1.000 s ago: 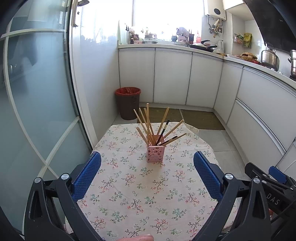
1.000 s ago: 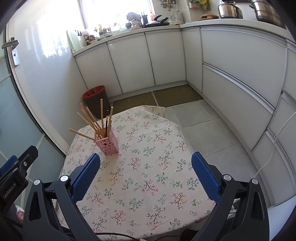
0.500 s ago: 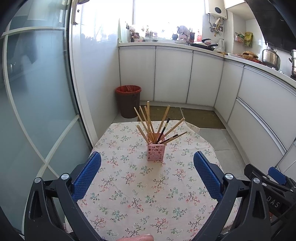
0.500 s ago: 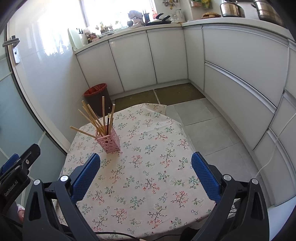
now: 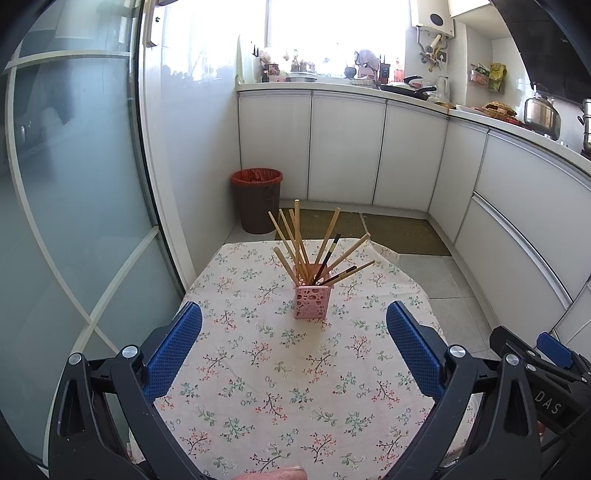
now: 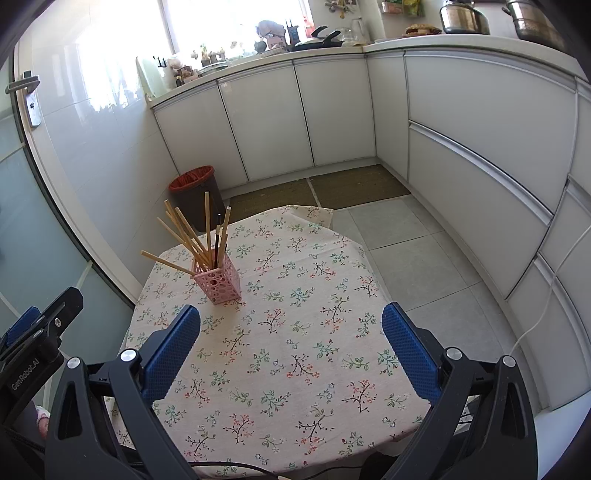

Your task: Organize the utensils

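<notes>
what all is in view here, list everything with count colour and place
holder: one, pink, mid table
chopsticks: about ten, mostly tan, a couple dark, standing in the holder
tablecloth: one, cream floral, over the table
bin: one, brown with red liner, floor by the cabinets
cabinets: white, along the walls
pots: two, steel, on the counter
left claw: blue pads, open, empty
right claw: blue pads, open, empty
</notes>
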{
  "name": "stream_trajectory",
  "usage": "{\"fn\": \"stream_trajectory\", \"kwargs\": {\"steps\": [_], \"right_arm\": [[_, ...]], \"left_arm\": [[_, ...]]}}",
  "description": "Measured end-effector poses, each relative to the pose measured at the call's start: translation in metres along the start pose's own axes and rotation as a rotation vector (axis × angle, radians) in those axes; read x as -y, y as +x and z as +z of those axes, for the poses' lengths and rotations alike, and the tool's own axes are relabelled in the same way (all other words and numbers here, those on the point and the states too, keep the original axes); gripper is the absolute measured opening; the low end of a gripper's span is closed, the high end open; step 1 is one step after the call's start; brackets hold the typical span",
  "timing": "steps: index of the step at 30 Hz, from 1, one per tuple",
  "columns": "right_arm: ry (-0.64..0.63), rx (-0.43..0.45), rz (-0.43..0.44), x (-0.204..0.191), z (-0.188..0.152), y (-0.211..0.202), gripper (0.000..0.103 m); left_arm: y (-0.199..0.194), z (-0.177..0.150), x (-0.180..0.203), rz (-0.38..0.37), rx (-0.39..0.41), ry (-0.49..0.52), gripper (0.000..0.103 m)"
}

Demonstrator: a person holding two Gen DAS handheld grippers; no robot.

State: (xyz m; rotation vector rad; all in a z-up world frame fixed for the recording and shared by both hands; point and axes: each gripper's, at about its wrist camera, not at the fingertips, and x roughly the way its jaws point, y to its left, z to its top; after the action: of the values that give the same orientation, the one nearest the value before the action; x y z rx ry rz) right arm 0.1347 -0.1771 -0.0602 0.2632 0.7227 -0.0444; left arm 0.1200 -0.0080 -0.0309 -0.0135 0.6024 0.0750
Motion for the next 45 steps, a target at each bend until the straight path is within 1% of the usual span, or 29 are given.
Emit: {"fn": "stream_trajectory", "kwargs": {"steps": [24,33,39,45], "right_arm": [[0.002,-0.013,0.005,0.001,0.000,0.001,0.096],[0.003,-0.015,0.005,0.001,0.000,0.001,0.096],[0.007,-0.029,0.004,0.004,-0.001,0.006,0.096],[0.011,-0.039,0.005,0.003,-0.002,0.011,0.096]], "left_arm": [[0.001,0.001,-0.001,-0.001,-0.002,0.002,0.096],[0.003,-0.004,-0.003,0.001,-0.015,-0.010,0.096],[0.000,-0.006,0.003,0.017,0.005,0.025,0.096],[-0.004,-0.007,0.007,0.003,0.029,0.040,0.091]]}}
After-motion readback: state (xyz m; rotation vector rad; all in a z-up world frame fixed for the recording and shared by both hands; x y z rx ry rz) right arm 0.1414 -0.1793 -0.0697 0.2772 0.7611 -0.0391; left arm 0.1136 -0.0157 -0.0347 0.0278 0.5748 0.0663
